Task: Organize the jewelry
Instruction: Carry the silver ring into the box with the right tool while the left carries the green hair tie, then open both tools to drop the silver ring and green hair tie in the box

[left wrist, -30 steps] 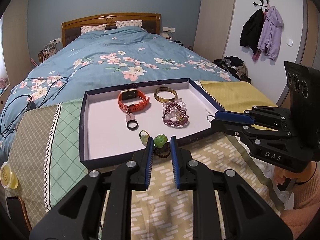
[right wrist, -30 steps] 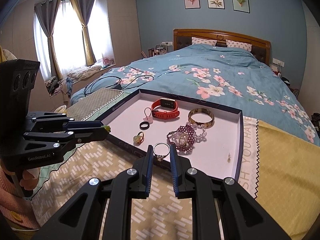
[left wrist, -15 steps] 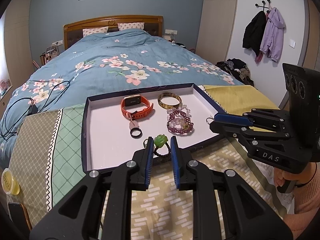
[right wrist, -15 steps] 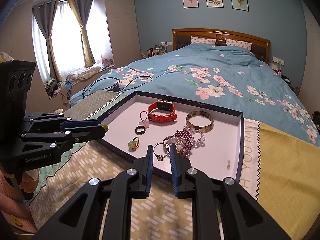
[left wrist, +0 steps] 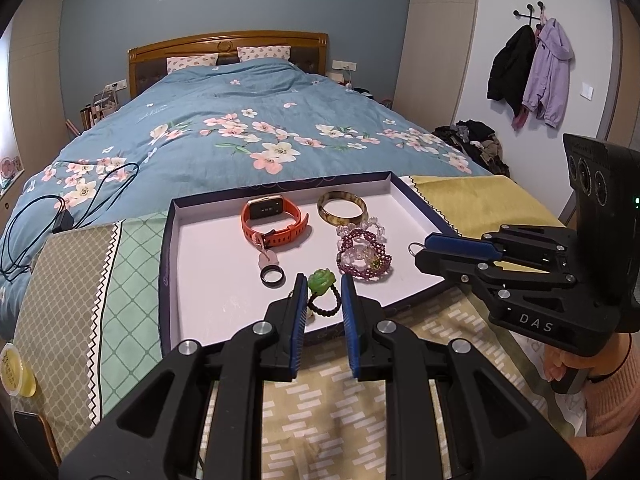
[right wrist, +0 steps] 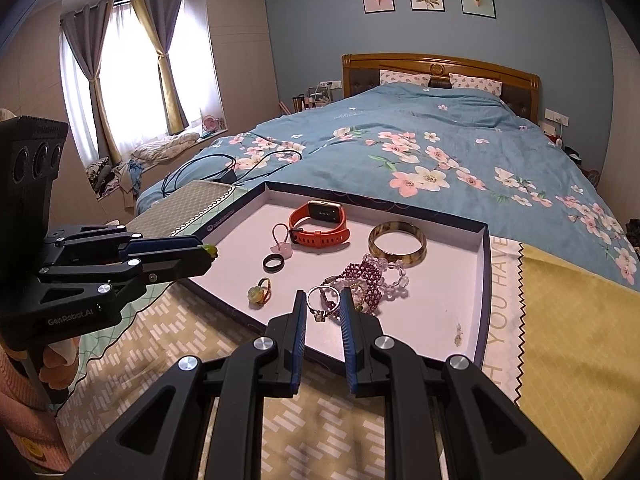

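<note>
Left gripper point(left wrist: 323, 295) clamps green-flower ring point(left wrist: 321, 282), flower up, band hanging below. Right gripper point(right wrist: 322, 308) clamps silver ring point(right wrist: 323, 300), hoop upright, stone at bottom, over tray point(right wrist: 482, 280).

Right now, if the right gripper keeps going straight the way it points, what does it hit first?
Probably the purple bead bracelet in the tray, just beyond the silver ring that the right gripper holds; depth is hard to judge.

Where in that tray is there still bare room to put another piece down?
Bare floor runs along the tray's left wall, left of the orange watch and black ring. Another patch lies by the right wall, beyond the purple bead bracelet. The middle is crowded around the tortoiseshell bangle.
</note>
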`<state>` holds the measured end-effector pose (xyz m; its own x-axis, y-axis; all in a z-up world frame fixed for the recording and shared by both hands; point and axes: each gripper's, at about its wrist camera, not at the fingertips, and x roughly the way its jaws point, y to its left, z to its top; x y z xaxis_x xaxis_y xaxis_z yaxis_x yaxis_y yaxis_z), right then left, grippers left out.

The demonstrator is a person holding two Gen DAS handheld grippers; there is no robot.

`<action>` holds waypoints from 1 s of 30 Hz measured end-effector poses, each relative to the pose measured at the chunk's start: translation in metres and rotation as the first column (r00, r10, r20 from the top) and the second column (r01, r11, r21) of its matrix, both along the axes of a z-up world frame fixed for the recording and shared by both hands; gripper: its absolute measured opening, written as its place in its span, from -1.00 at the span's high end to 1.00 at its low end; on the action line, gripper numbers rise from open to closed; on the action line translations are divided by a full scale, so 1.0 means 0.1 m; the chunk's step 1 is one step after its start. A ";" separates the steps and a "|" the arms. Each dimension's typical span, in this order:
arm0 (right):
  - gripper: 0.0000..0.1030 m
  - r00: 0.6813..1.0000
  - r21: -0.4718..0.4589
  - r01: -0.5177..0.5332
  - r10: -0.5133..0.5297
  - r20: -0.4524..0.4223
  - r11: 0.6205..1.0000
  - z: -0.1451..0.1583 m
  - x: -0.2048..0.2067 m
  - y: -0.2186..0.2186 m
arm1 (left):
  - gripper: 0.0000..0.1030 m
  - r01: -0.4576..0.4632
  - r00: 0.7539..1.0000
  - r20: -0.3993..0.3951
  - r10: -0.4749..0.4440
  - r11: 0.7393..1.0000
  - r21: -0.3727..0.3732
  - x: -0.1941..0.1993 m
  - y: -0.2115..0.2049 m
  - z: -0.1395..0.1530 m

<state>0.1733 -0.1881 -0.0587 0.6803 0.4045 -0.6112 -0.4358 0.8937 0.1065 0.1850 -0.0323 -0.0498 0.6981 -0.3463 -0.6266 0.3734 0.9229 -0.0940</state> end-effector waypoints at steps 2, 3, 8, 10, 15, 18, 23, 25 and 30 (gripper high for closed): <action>0.71 1.000 0.000 0.000 0.000 -0.002 1.000 -0.01 0.00 0.00 | 0.66 -0.004 1.000 -0.004 0.004 1.000 -0.001 0.03 0.00 -0.01; 0.71 1.000 -0.001 0.001 -0.001 -0.004 1.000 -0.01 0.02 0.00 | 0.66 -0.006 1.000 -0.005 0.006 1.000 0.000 0.05 0.00 -0.02; 0.71 1.000 -0.002 0.003 -0.003 -0.017 1.000 -0.06 0.09 0.01 | 0.66 -0.012 1.000 -0.013 0.012 1.000 0.001 0.12 0.00 -0.07; 0.71 1.000 -0.001 0.002 -0.002 -0.026 1.000 -0.07 0.12 0.02 | 0.66 -0.013 1.000 -0.017 0.013 1.000 0.001 0.16 -0.01 -0.09; 0.71 0.998 -0.002 0.000 0.000 -0.055 1.000 -0.14 0.22 0.04 | 0.66 -0.023 0.999 -0.032 0.023 1.000 0.006 0.23 -0.01 -0.16; 0.71 0.998 -0.010 -0.001 0.000 -0.068 1.000 -0.18 0.26 0.06 | 0.66 -0.030 0.999 -0.041 0.031 1.000 0.007 0.27 -0.01 -0.20; 0.71 0.996 -0.023 -0.003 0.000 -0.095 1.000 -0.27 0.31 0.09 | 0.66 -0.036 0.997 -0.069 0.036 0.999 0.004 0.35 -0.01 -0.29; 0.71 0.995 -0.030 0.000 -0.003 -0.101 1.000 -0.29 0.32 0.09 | 0.66 -0.037 0.996 -0.077 0.038 0.999 0.007 0.37 -0.01 -0.32; 0.71 0.993 -0.036 0.004 -0.009 -0.121 0.999 -0.34 0.35 0.09 | 0.66 -0.043 0.994 -0.098 0.043 0.999 0.009 0.43 -0.02 -0.39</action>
